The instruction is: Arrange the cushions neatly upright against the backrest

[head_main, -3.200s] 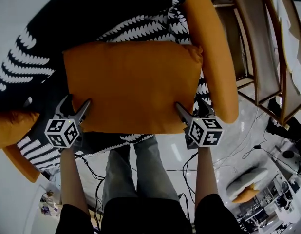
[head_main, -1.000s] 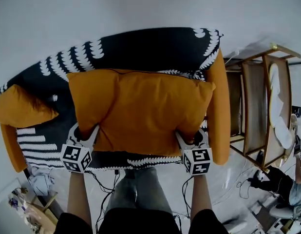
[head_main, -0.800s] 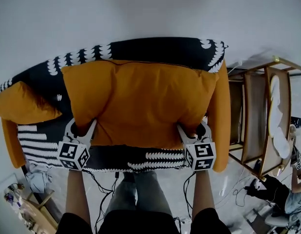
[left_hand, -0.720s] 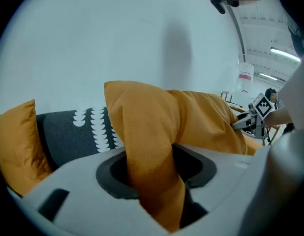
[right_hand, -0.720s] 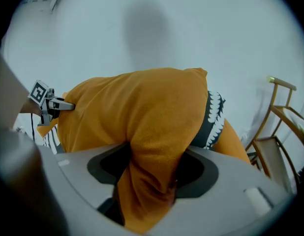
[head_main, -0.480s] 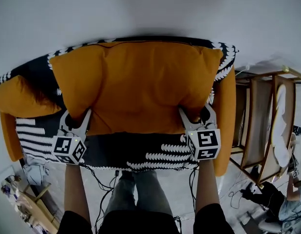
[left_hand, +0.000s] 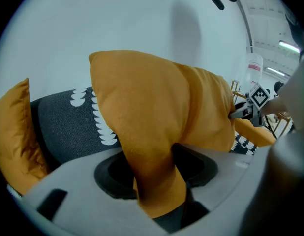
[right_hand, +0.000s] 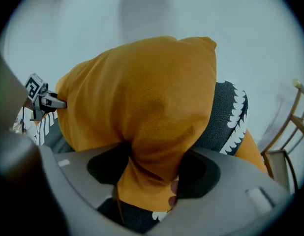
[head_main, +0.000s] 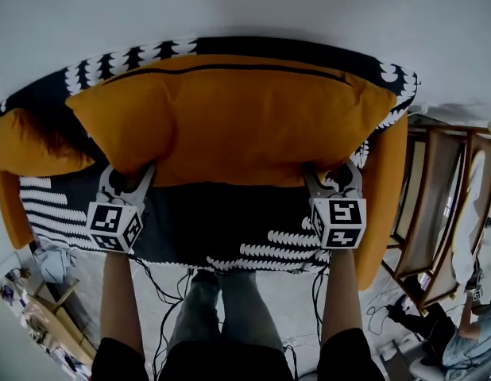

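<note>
both bottom corners of the orange cushion (head_main: 237,117) are pinched by the left gripper (head_main: 126,182) and right gripper (head_main: 334,179), but the left jaws have just been opening on the fabric, so it might slump off the backrest (head_main: 269,48).

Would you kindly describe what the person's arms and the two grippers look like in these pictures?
The left gripper and the right gripper match: pale grey jaws taper forward from a white cube printed with black square markers. Close up, each body is smooth light grey with dark recesses. The person wears black short sleeves, leaving the forearms bare.
</note>
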